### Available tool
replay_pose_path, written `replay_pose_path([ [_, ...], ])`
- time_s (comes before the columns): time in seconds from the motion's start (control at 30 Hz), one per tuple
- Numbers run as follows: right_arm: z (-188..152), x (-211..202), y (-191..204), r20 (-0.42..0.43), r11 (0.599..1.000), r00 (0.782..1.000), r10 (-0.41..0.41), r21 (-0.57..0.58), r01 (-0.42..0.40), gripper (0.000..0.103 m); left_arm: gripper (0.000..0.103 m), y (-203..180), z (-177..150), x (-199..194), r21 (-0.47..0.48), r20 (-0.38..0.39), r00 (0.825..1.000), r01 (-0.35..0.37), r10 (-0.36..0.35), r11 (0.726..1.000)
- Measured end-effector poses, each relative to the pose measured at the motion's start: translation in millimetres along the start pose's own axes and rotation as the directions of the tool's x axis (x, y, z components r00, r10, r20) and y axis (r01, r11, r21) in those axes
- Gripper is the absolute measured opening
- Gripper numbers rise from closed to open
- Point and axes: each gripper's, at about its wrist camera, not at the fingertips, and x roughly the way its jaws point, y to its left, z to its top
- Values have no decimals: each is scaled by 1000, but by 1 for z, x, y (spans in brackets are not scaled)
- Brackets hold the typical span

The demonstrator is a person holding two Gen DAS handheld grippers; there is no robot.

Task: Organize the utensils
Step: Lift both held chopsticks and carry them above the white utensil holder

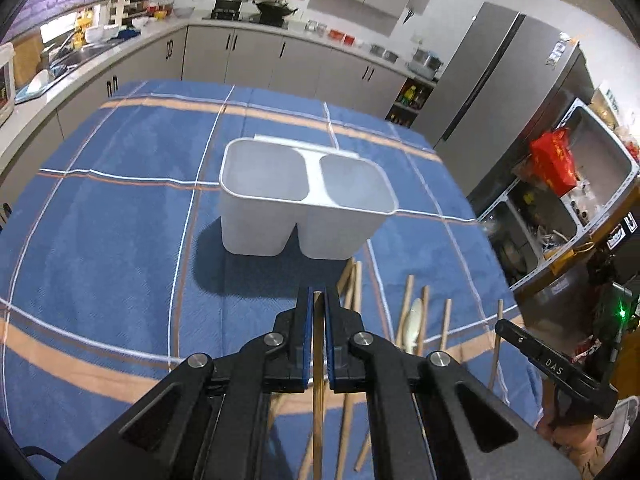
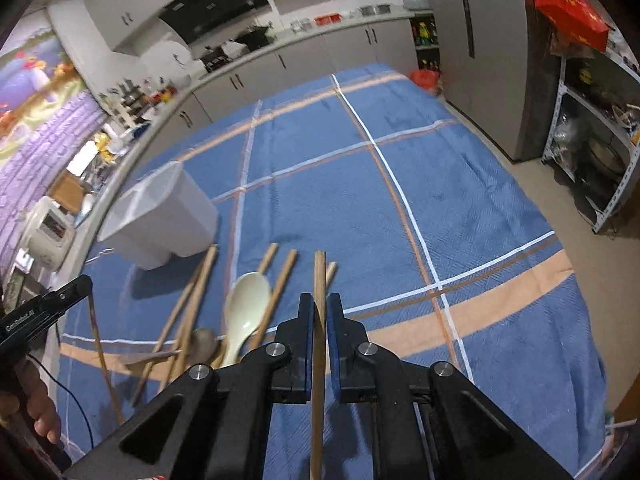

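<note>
A white two-compartment utensil holder [image 1: 306,196] stands on the blue checked tablecloth, both compartments empty; it also shows in the right wrist view [image 2: 160,216] at left. My left gripper [image 1: 317,300] is shut on a wooden chopstick [image 1: 318,360], a little short of the holder. My right gripper [image 2: 320,306] is shut on another wooden chopstick [image 2: 319,280] above the cloth. Several loose chopsticks [image 2: 196,292], a cream spoon [image 2: 242,312] and a brownish spoon [image 2: 200,346] lie in a pile left of the right gripper. The left gripper shows at the left edge of the right wrist view [image 2: 72,286].
The table [image 2: 400,208] is covered by the blue cloth with orange and white stripes. Kitchen counters and cabinets [image 1: 260,52] run behind it. A grey fridge [image 1: 492,92] and metal shelving [image 2: 592,140] stand to the right. The right gripper shows at the right in the left wrist view [image 1: 532,352].
</note>
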Motion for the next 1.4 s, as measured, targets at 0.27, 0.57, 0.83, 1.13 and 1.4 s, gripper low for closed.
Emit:
replay_pose_path([
  [0.27, -13, -47, 21, 73, 994, 993, 94, -54, -90, 7, 5, -10, -17, -52, 28, 73, 997, 22, -24, 999],
  [0.57, -21, -90, 52, 154, 977, 971, 183, -141, -162, 7, 5, -25, -26, -102, 54, 152, 986, 53, -61, 997],
  [0.83, -15, -116, 65, 214, 965, 950, 226, -184, -188, 6, 5, -35, -18, -134, 69, 226, 970, 71, -85, 995],
  [1.13, 18, -131, 87, 259, 949, 930, 260, -246, -197, 6, 5, -38, 29, -168, 93, 337, 937, 64, -92, 994],
  [1.4, 77, -144, 120, 315, 927, 892, 324, -294, -233, 6, 5, -30, 96, -194, 107, 424, 903, 22, -66, 994],
])
